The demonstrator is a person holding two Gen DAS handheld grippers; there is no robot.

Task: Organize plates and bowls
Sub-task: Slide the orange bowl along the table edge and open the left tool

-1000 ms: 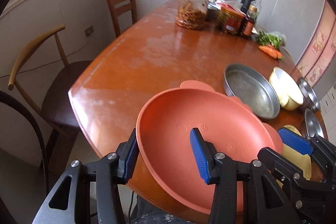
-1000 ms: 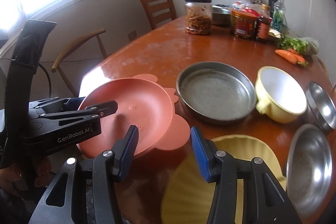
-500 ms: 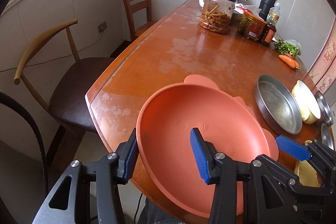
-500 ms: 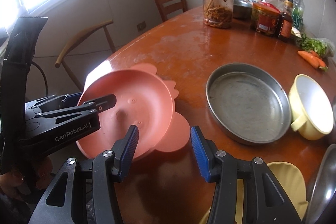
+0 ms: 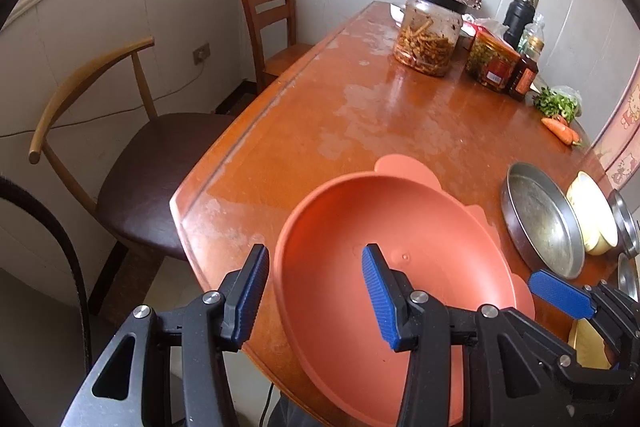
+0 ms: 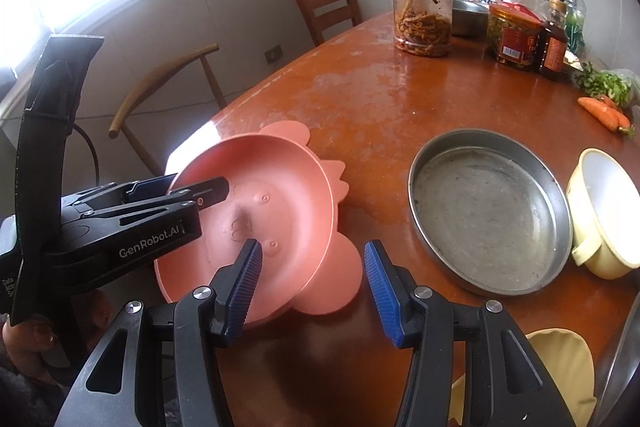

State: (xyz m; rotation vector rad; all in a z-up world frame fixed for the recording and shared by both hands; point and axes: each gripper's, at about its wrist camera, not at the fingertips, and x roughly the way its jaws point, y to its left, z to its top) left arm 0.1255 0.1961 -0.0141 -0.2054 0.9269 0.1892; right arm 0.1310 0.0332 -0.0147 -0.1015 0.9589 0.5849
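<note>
A pink plate with ears (image 5: 360,227) (image 6: 272,195) hangs tilted over the table's near left corner. My left gripper (image 5: 316,297) is shut on the plate's near rim, one blue pad outside the rim and the other inside the dish. The right wrist view shows the left gripper (image 6: 184,187) from the side, clamped on that rim. My right gripper (image 6: 312,283) is opening its jaws. The plate's right edge and an ear lie between them, and the pads do not press on it. One of its fingers (image 5: 560,293) shows beside the plate.
A round metal pan (image 6: 488,211) and a yellow bowl (image 6: 604,215) sit right of the plate. A pale yellow plate (image 6: 560,359) and a steel bowl (image 6: 624,367) lie at the near right. Jars (image 6: 420,15), bottles and carrots (image 6: 604,111) stand at the far end. Two chairs (image 5: 160,155) flank the left side.
The left gripper carried the pink plate left, toward the table's near corner. The right gripper followed, and the plate's right edge now lies between its fingers. The pan and bowls slid rightward in view.
</note>
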